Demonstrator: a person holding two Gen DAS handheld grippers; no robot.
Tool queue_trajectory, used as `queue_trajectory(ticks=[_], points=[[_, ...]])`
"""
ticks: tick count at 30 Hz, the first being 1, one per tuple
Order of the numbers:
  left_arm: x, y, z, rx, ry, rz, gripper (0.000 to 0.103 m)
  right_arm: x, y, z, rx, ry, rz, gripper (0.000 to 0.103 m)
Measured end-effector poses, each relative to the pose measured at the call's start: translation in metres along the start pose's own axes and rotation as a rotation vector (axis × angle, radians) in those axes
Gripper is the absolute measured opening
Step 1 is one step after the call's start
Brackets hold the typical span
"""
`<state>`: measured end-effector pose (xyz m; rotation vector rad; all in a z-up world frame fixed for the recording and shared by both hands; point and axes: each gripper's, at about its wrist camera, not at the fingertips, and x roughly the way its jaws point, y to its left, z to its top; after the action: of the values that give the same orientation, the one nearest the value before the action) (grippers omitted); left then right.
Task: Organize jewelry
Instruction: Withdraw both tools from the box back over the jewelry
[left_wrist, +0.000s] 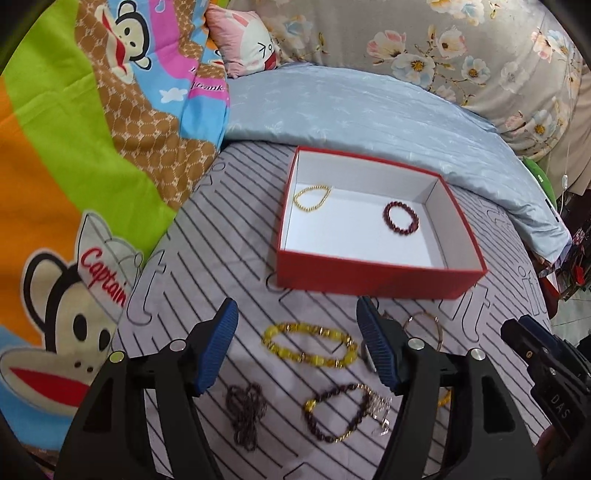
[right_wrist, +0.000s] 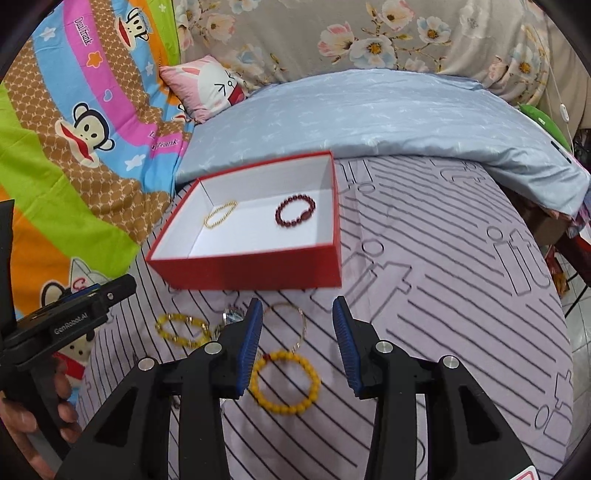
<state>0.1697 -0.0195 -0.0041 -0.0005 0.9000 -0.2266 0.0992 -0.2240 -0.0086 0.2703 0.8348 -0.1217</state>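
Observation:
A red box with a white inside (left_wrist: 373, 275) (right_wrist: 251, 269) sits on the striped bed sheet. It holds a thin gold bracelet (left_wrist: 311, 198) (right_wrist: 220, 214) and a dark red bead bracelet (left_wrist: 401, 217) (right_wrist: 295, 211). My left gripper (left_wrist: 297, 343) is open and empty above a yellow and gold bracelet (left_wrist: 309, 344) (right_wrist: 181, 329). Below it lie a dark bead strand (left_wrist: 245, 411) and a dark and gold necklace (left_wrist: 345, 410). My right gripper (right_wrist: 297, 341) is open and empty above an orange-yellow bead bracelet (right_wrist: 283, 382) and a thin metal bangle (right_wrist: 291, 325) (left_wrist: 424, 325).
A cartoon monkey quilt (left_wrist: 74, 147) (right_wrist: 74, 129) lies at the left. A light blue duvet (left_wrist: 351, 110) (right_wrist: 369, 114) and a floral cover (left_wrist: 461, 48) are behind the box. A pink pillow (right_wrist: 207, 88) sits at the back. The bed edge drops at the right.

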Motion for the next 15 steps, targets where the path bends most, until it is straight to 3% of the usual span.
queue_trajectory(ticks=[15], points=[[-0.003, 0.015, -0.064, 0.02, 0.066, 0.057, 0.063, 0.005, -0.003, -0.059, -0.021, 0.089, -0.017, 0.039]])
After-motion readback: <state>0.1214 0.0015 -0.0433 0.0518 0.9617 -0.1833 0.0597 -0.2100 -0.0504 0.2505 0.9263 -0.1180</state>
